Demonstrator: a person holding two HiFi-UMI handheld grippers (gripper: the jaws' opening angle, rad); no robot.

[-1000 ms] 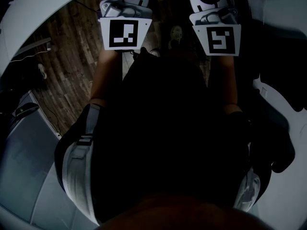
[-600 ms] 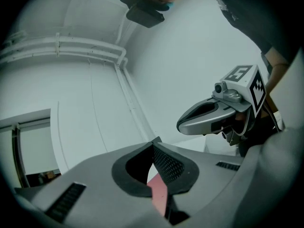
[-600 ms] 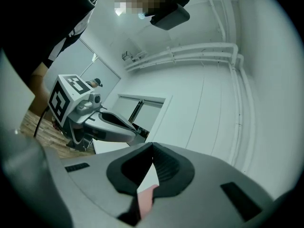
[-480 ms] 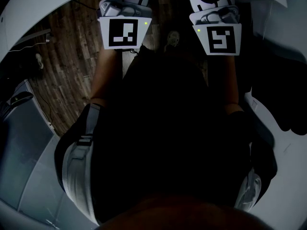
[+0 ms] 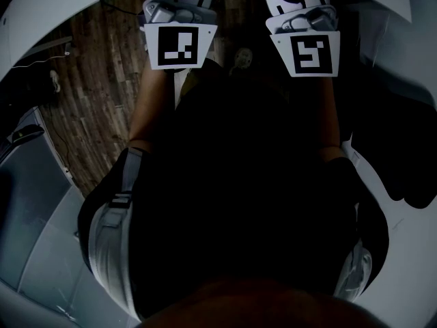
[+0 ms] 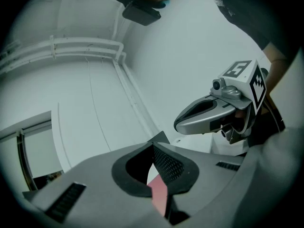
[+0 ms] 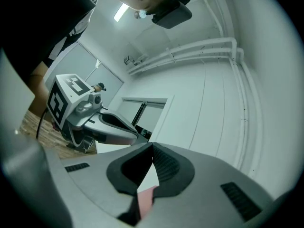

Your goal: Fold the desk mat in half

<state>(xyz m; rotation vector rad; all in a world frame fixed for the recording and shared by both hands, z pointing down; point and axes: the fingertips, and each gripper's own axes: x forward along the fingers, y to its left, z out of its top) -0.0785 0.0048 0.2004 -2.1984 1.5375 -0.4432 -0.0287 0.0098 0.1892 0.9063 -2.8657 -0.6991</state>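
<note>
No desk mat shows in any view. In the head view both grippers are held out in front of the person's dark-clothed body, the left marker cube (image 5: 179, 46) and the right marker cube (image 5: 313, 55) near the top edge, with the jaw tips cut off above. In the left gripper view my left gripper (image 6: 153, 145) is shut, its ribbed pads meeting at the tip with nothing between them. My right gripper (image 7: 152, 145) is likewise shut and holds nothing. Each camera sees the other gripper alongside in the air: the right gripper (image 6: 176, 125) and the left gripper (image 7: 142, 137).
Both gripper cameras point upward at white walls and a run of white pipes (image 7: 199, 49). Below the person lies a wooden floor (image 5: 89, 94) with a cable. A grey surface (image 5: 34, 210) is at the lower left and a black shape (image 5: 403, 176) at the right.
The surroundings at the left and right of the head view have shifted a little. Both grippers stay raised and shut, the right one slightly higher and further left.
</note>
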